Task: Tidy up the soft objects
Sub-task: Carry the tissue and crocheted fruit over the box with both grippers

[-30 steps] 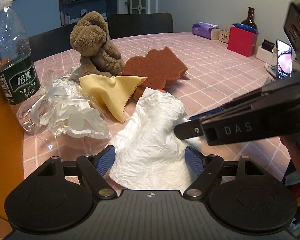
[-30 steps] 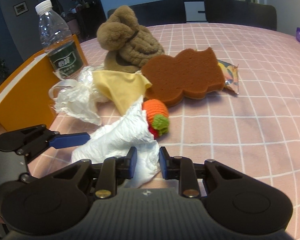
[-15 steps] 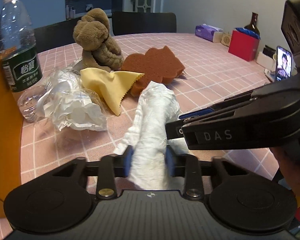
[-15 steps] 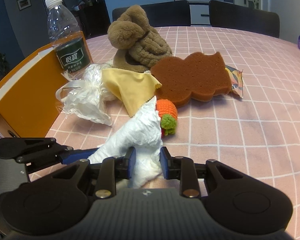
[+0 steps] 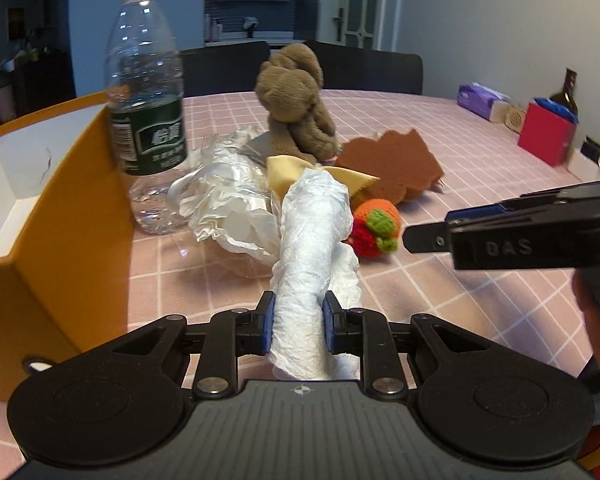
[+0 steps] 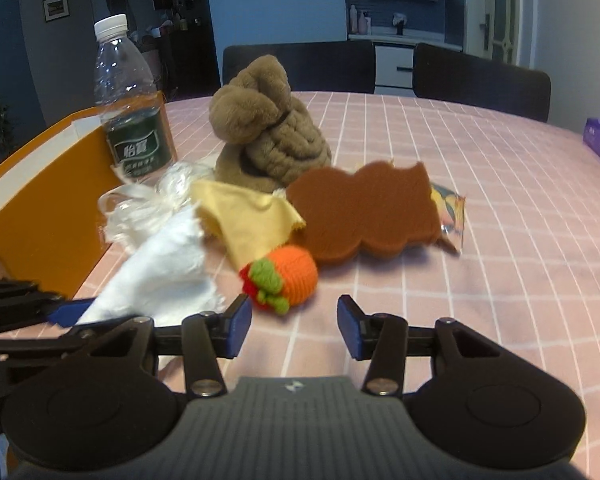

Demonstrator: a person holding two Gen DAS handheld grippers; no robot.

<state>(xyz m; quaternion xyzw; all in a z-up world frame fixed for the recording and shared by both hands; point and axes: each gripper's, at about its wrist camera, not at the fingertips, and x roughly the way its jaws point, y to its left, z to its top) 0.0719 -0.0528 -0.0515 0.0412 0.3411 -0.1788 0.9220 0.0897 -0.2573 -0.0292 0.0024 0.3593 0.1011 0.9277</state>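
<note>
My left gripper (image 5: 298,326) is shut on a white crumpled cloth (image 5: 310,248), which it holds up off the table; the cloth also shows in the right wrist view (image 6: 160,276). My right gripper (image 6: 294,330) is open and empty, just in front of an orange knitted fruit (image 6: 286,280) that also shows in the left wrist view (image 5: 374,228). Behind lie a yellow cloth (image 6: 246,216), a brown sponge (image 6: 364,212) and a brown plush toy (image 6: 266,128).
An orange box (image 5: 72,216) stands open at the left, with a water bottle (image 5: 146,128) and a crumpled plastic bag (image 5: 224,208) beside it. A snack packet (image 6: 450,210) lies behind the sponge. A red box (image 5: 546,140) and a tissue pack (image 5: 480,100) stand far right.
My right gripper let go of the white cloth, opened and drew to the right. My left gripper closed on the cloth and lifted it toward the orange box.
</note>
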